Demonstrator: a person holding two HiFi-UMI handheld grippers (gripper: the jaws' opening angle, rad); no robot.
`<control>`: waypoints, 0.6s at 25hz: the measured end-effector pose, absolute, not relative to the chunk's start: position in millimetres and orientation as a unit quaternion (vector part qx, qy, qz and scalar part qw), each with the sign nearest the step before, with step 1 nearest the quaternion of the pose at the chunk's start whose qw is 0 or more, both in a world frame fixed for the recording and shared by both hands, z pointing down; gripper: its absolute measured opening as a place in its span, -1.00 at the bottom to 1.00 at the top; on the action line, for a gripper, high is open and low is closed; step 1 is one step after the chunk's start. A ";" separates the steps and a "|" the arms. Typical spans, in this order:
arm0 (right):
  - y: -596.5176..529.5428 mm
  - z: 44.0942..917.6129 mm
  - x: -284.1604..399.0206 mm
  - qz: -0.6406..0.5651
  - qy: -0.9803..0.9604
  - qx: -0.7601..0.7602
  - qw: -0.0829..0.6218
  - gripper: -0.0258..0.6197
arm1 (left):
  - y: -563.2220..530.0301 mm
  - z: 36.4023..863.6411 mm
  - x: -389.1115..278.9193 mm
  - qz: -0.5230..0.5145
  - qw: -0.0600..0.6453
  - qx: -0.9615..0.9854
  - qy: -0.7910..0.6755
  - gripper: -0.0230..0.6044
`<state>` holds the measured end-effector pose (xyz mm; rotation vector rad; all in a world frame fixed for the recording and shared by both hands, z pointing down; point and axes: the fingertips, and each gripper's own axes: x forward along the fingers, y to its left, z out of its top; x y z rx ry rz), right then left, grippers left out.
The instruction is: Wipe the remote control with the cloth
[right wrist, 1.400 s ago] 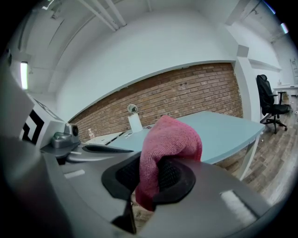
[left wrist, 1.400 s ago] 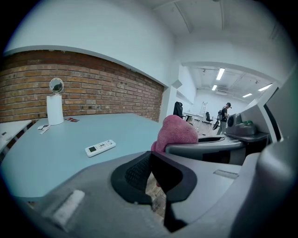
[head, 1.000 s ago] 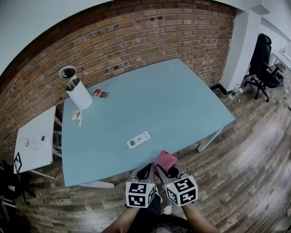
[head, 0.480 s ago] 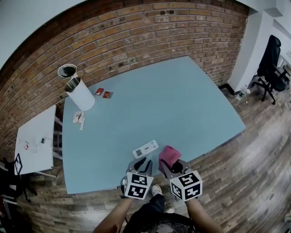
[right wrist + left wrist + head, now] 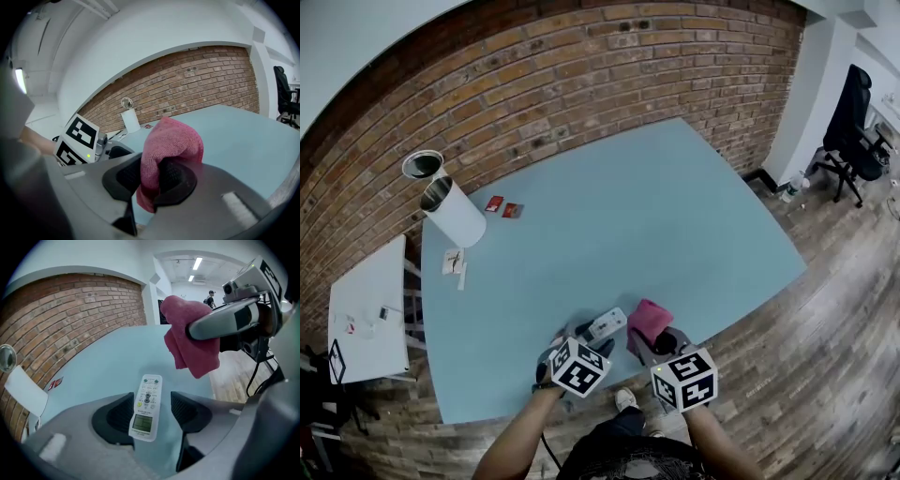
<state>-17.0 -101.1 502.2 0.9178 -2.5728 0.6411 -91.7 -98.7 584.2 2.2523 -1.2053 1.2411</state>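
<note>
Left gripper [image 5: 586, 339] over the remote control [image 5: 146, 406]. I have its jaws opening, with the remote between them and neither pad pressing on it. The remote lies flat on the blue surface [image 5: 609, 225] near its front edge. Its long axis runs along the line this gripper points: display end towards me, button end away. It sits nearer the left-hand pad than the right.

The left gripper is the closer one and pitches downward at the remote. My right gripper [image 5: 149, 176] is clamped on the pink cloth [image 5: 171, 140], which bunches above the jaws. It is held more level, just beside and to the right of the remote, with the cloth raised off the surface.

Judgement: the coming grasp needs the remote centred between the pads.
</note>
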 end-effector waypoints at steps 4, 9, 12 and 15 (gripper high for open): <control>-113.7 501.2 -16.0 0.227 -0.900 0.332 0.170 -0.73 | -107.3 597.5 -92.0 0.465 0.165 0.788 -0.369 -0.03; -127.9 501.2 -17.9 0.228 -0.896 0.339 0.171 -0.73 | -110.3 617.3 -92.0 0.506 0.194 0.782 -0.308 -0.03; -133.1 502.9 -18.6 0.231 -0.894 0.342 0.173 -0.73 | -107.6 628.2 -93.3 0.531 0.205 0.775 -0.276 -0.03; -139.1 506.4 -17.0 0.234 -0.891 0.348 0.174 -0.73 | -105.7 632.3 -90.1 0.541 0.213 0.775 -0.249 -0.04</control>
